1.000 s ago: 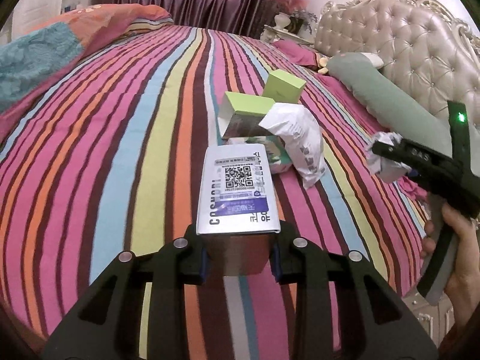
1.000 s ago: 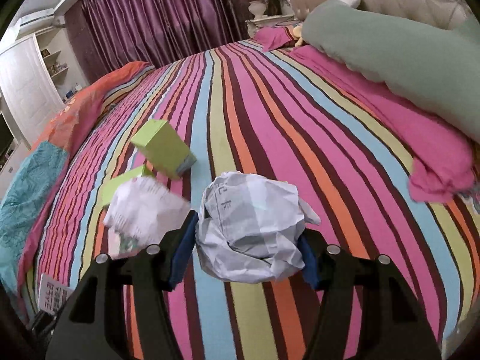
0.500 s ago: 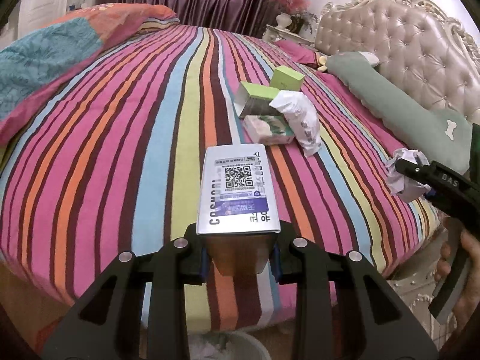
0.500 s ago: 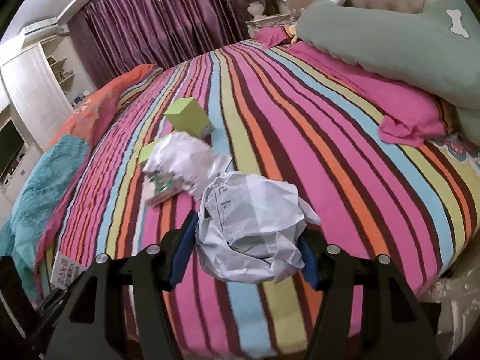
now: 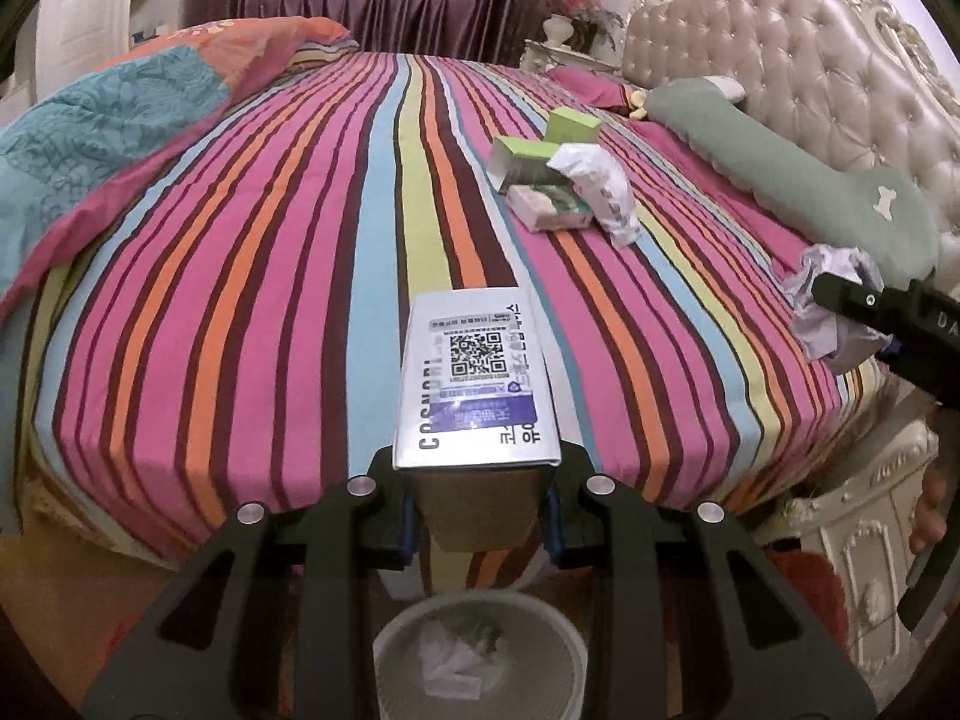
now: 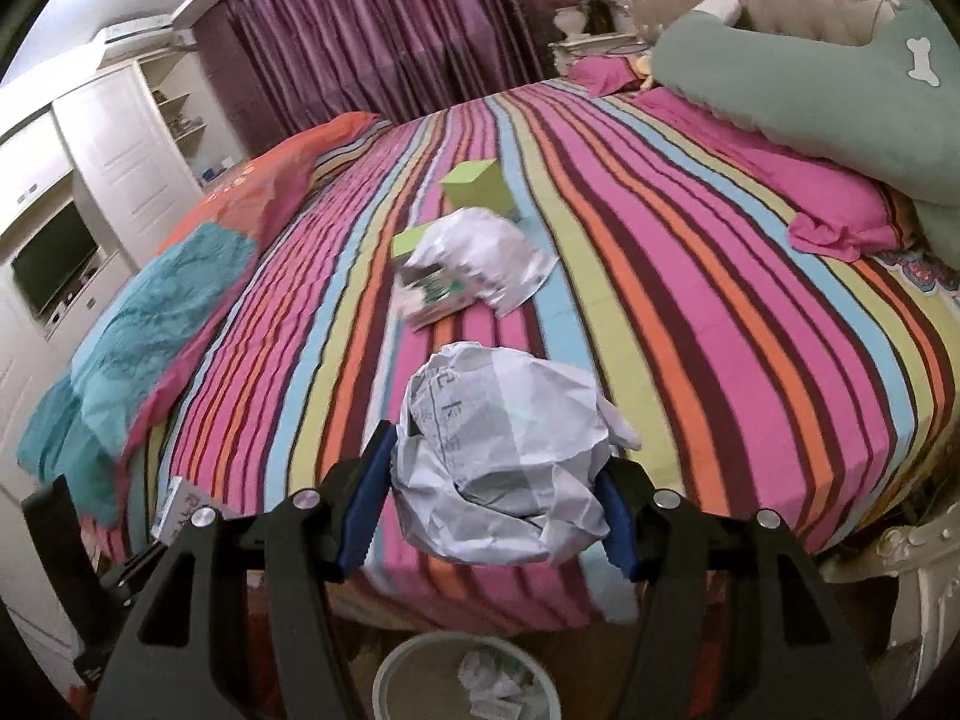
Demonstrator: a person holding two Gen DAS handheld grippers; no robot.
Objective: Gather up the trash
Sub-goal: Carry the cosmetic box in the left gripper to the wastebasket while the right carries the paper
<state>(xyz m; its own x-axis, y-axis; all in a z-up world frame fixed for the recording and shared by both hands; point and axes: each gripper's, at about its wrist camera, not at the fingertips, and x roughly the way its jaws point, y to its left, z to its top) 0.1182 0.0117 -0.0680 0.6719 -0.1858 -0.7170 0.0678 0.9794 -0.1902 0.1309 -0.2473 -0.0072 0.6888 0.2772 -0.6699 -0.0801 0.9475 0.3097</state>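
My left gripper [image 5: 479, 525] is shut on a white carton with a QR code [image 5: 476, 387], held over the foot of the striped bed [image 5: 240, 300]. My right gripper [image 6: 492, 516] is shut on a crumpled ball of grey-white paper [image 6: 501, 456]; that ball also shows at the right of the left wrist view as crumpled paper [image 5: 825, 306]. A round pale waste bin [image 5: 480, 654] with scraps inside stands on the floor below both grippers, seen also as the bin [image 6: 465, 681]. More trash lies mid-bed: two green boxes [image 5: 573, 123], a flat printed box [image 5: 552, 207] and a white bag [image 5: 600, 186].
A teal and orange quilt [image 5: 120, 126] is heaped at the left of the bed. A long green pillow [image 5: 798, 180] lies along the tufted headboard [image 5: 810, 60]. An ornate cream footboard [image 5: 858, 516] stands at the right. White wardrobes [image 6: 90, 180] line the far wall.
Both grippers have drawn back from the middle of the bed past its foot edge, each keeping its load. The waste bin has come into view beneath them.
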